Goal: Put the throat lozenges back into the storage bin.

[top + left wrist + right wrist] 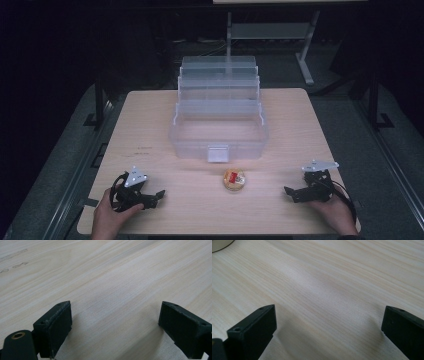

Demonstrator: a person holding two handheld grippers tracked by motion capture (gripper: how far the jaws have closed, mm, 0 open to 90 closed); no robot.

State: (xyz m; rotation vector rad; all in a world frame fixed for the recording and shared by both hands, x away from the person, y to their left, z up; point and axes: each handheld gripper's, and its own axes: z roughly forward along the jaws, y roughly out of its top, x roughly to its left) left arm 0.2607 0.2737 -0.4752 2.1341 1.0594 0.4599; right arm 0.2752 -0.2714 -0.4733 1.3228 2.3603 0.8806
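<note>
both fingers [159, 193] [288, 190] are resting open on the desk [150, 125], the puck [234, 179] lying between them, likely awaiting a reach inward.

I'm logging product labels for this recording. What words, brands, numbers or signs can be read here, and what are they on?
No text can be read.
Small round container: a red patch on its lid, too small and blurred to read.
Clear plastic tiered box: its front latch carries no visible writing.
Wooden table: faint dark marks near its left side, not legible as text.

Both grippers' fingers [55, 327] wide apart.
</note>
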